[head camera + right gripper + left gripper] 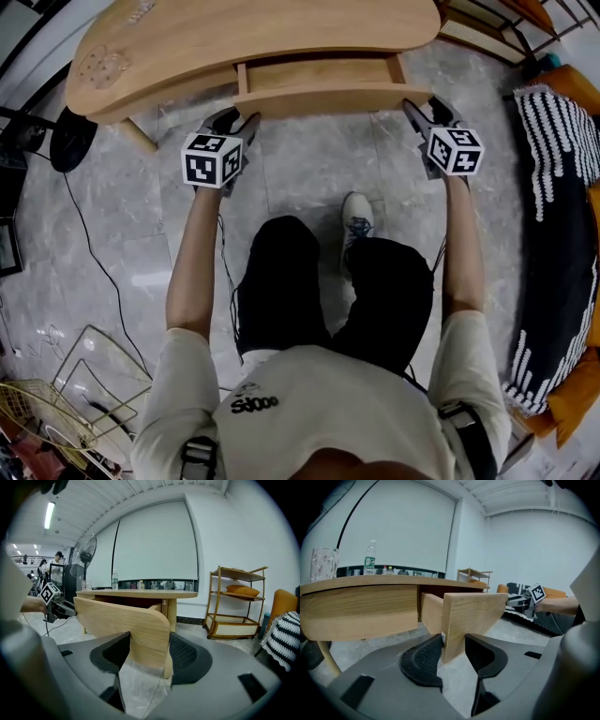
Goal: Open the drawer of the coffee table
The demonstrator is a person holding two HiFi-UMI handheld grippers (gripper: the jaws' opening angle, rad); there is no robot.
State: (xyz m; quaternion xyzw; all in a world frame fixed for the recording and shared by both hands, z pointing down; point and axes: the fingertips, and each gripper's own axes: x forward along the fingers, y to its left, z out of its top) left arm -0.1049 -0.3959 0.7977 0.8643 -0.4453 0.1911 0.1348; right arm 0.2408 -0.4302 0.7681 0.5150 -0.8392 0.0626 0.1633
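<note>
The left gripper (234, 120) pinched the left end of the pale wooden drawer front (328, 98). One ribbed pad was tucked behind the overhanging panel and the other lay against its outer face. No handle or knob showed on the panel, so taking it by its bare end was probably the only hold on offer. The shallow, light-wood drawer (319, 73) stood partly out from under the oval, light-wood coffee table (262, 28). Its front was clear of the table's apron and its open inside showed from above, so the task looked well along, though perhaps not at full travel. A clear glass mug (322, 563) and a plastic water bottle (369, 560) stood on the tabletop, well back from the drawer, where an even pull would be unlikely to disturb them. The right gripper (424, 108) held the opposite, rounded end of the same panel. Its jaws were spread wide yet closed onto the wood, one pad on either face. With a gripper at each end, the pull likely stayed square and the drawer would be less prone to skew or jam. The person stood centred before the table on the grey marbled floor (309, 178), arms stretched forward. A black-and-white striped cushion (553, 234) lay off to the right, apart from the work.
</note>
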